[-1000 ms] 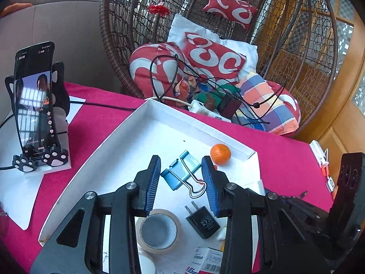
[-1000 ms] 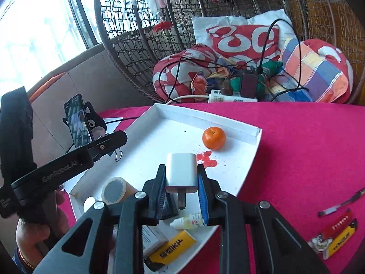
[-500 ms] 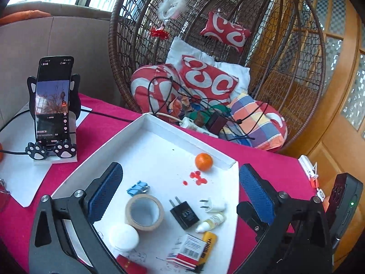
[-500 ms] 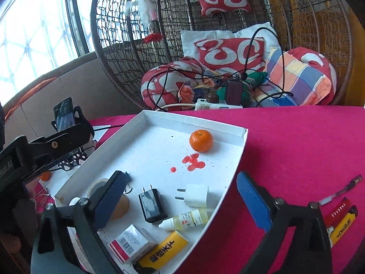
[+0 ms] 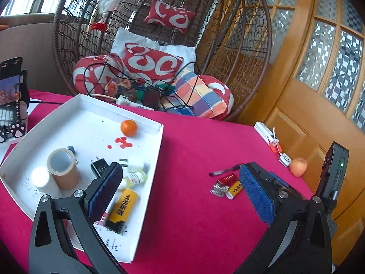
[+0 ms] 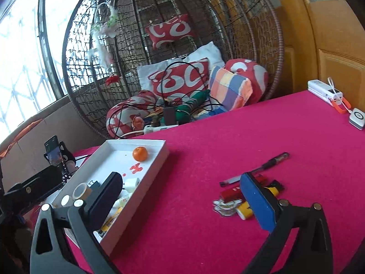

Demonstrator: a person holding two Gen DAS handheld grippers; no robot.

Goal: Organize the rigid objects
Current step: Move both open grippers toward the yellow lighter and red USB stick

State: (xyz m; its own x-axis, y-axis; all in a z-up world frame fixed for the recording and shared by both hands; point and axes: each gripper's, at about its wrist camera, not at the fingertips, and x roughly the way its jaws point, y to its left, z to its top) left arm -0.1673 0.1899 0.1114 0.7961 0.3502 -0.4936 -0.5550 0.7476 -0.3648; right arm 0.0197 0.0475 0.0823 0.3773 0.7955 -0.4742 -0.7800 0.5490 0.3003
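My left gripper (image 5: pixel 180 191) stands with its jaws spread wide and nothing between them — only red tablecloth (image 5: pixel 194 205) shows in the gap. My right gripper (image 6: pixel 182 203) is just as wide apart and empty.

In the left wrist view the white tray (image 5: pixel 146 182) fills the lower left of the frame. Inside it, an orange (image 5: pixel 128 127) sits near the far rim with red spots just below it. Lower down lie a roll of tape (image 5: pixel 62 169) standing on end, a black plug adapter (image 5: pixel 98 166), a white charger (image 5: pixel 134 163), a small dropper bottle (image 5: pixel 134 179) and a yellow box (image 5: pixel 123 207), partly hidden behind my left finger pad.

To the right of centre, outside the tray, a pen (image 5: pixel 224 170) lies on the cloth, with a red lighter (image 5: pixel 225 180) and a yellow lighter (image 5: pixel 235 189) close under it beside a small metal clutter I cannot make out. The right wrist view shows the same cluster in the lower right of the frame, partly behind my blue pad — the pen there is uppermost.

At the left edge of the left wrist view a phone (image 5: pixel 10 86) stands upright in its holder. A wicker chair (image 5: pixel 239 45) with cushions fills the upper middle.
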